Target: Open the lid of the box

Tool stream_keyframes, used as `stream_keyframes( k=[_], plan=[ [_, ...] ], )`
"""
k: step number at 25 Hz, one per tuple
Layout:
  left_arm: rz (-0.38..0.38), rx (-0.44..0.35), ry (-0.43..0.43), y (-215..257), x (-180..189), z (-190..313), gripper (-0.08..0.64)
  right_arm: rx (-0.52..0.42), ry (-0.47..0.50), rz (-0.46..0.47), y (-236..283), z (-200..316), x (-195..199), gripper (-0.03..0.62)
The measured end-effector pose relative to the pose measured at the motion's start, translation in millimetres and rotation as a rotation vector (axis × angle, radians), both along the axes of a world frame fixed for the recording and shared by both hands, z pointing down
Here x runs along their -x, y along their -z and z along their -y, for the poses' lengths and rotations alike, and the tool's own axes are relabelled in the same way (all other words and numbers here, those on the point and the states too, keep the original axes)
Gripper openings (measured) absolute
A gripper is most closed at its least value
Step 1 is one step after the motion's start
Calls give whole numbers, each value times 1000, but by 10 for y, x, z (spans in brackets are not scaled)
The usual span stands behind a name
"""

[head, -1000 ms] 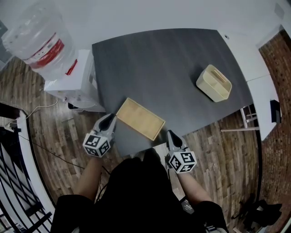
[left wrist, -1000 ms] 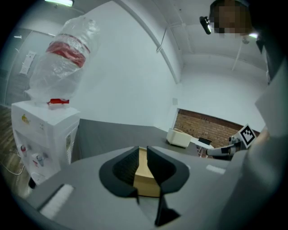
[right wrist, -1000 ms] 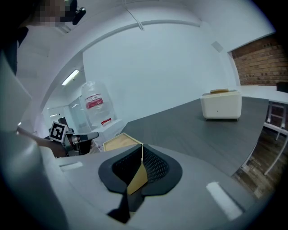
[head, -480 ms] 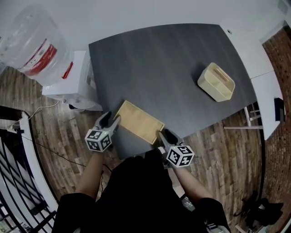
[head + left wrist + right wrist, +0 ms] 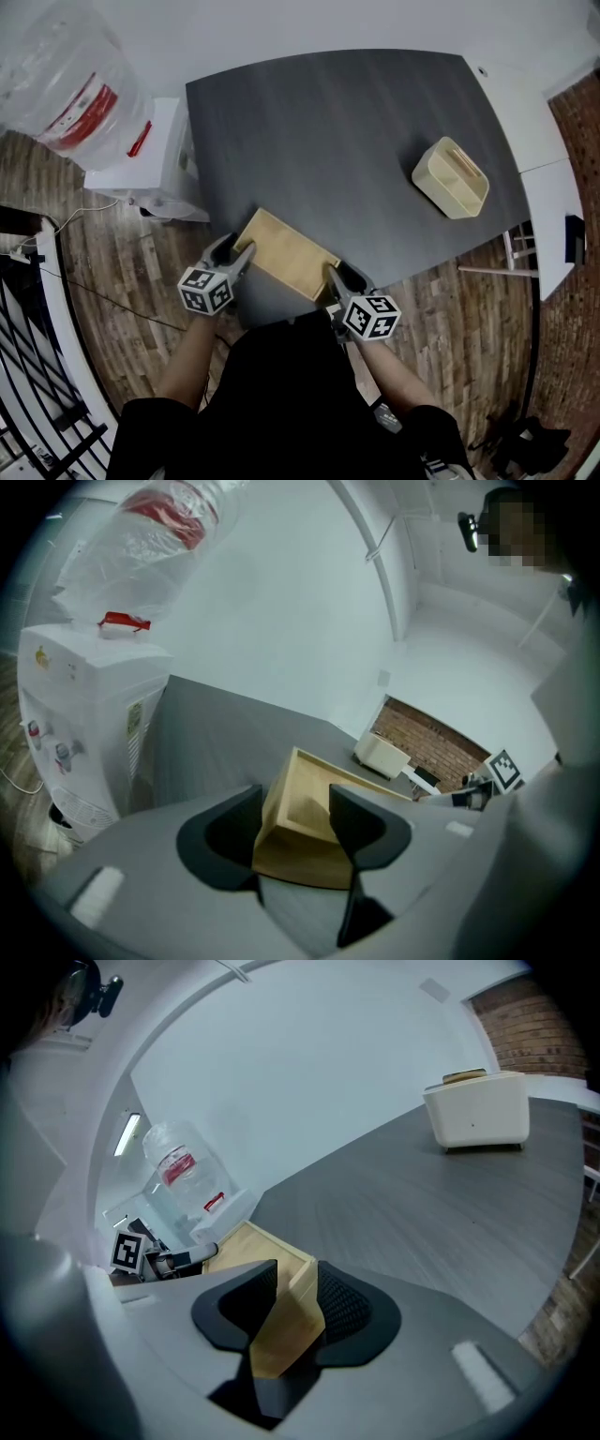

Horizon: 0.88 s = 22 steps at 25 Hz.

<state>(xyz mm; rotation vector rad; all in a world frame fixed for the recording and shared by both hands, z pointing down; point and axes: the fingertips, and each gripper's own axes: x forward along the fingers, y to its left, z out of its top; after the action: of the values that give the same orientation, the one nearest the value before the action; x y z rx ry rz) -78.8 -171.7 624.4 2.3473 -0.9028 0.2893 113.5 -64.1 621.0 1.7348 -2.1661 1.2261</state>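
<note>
I seem to be working in an office or studio room rather than a home. A water cooler (image 5: 141, 164) with a big clear bottle (image 5: 61, 84) stands just beside my dark grey desk (image 5: 328, 122), and a white desk (image 5: 525, 117) adjoins its other side. The floor (image 5: 122, 272) is wood plank, one wall (image 5: 427, 747) is bare brick, and a black metal railing (image 5: 28, 366) runs along the left.
</note>
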Motion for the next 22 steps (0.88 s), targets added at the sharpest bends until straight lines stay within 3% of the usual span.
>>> stream_keyframes(
  k=[10,22],
  plan=[
    [-42,27,45,6,15,-204,206,4,3,1,10,269,-124,138],
    [-70,74,201,-16,50,-507,198,1,55,-18,9,595,-175,138]
  ],
)
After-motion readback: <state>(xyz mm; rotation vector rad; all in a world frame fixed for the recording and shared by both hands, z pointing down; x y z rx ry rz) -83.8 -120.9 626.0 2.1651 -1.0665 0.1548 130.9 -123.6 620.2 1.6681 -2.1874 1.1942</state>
